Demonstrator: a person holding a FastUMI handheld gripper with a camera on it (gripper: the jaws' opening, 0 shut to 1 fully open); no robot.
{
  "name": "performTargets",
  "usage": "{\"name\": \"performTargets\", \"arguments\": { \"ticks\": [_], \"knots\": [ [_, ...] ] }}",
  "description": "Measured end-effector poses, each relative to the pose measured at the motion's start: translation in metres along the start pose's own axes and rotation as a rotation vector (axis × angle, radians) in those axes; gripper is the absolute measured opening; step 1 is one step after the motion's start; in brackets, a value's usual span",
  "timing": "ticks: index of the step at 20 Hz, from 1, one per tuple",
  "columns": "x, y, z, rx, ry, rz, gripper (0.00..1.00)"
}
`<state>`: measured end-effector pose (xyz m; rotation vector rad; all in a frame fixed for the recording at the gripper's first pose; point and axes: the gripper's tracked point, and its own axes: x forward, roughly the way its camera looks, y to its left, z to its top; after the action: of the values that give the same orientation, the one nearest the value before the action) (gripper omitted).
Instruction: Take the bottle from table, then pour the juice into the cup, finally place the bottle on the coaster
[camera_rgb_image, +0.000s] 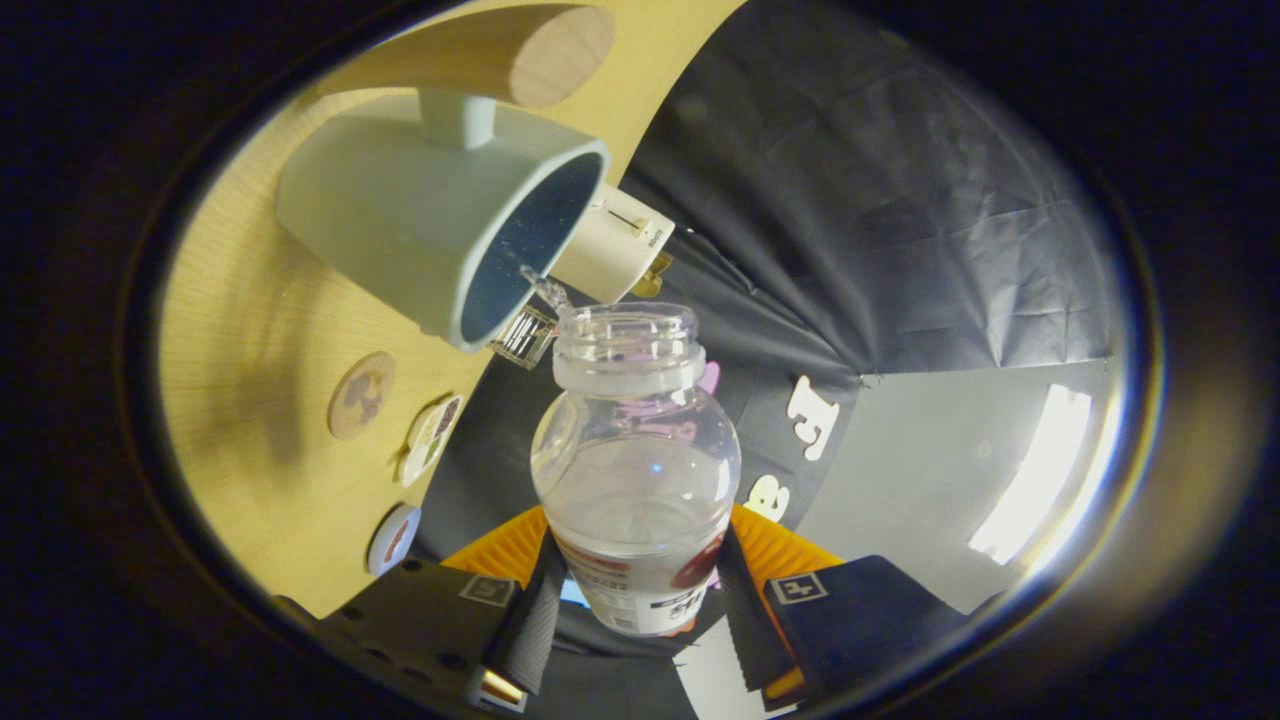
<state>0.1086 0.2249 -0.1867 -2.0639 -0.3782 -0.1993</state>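
Note:
My gripper (636, 590) is shut on a clear plastic bottle (634, 470), with both fingers pressed on its labelled lower body. The bottle has no cap and is tipped over so its open neck (628, 345) points at the rim of a pale grey-green cup (440, 215) with a dark blue inside. A thin clear stream (548, 290) runs from the neck into the cup's mouth. Clear liquid still fills much of the bottle. Round coasters lie on the wooden table (260, 330) beside the cup: a brown one (361, 395), a patterned one (432, 438) and a white one (394, 538).
A thick wooden handle (490, 50) stands out from the cup's side on a short stem. A white plug-like block (612, 245) sits just behind the cup, at the table's edge by the black cloth wall. A small clear ridged piece (524, 337) lies below the cup's rim.

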Motion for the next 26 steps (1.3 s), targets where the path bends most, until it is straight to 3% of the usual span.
{"name": "performTargets", "arguments": {
  "ticks": [6, 17, 19, 22, 26],
  "knots": [
    [0.002, -0.015, 0.010, -0.055, -0.036, -0.061, 0.80],
    [0.002, -0.014, 0.010, -0.045, -0.032, -0.079, 0.80],
    [0.000, -0.002, 0.004, 0.052, 0.001, -0.014, 0.80],
    [-0.004, 0.038, -0.001, 0.334, 0.084, 0.200, 0.80],
    [-0.010, 0.048, 0.000, 0.636, 0.149, 0.313, 0.80]
  ]
}}
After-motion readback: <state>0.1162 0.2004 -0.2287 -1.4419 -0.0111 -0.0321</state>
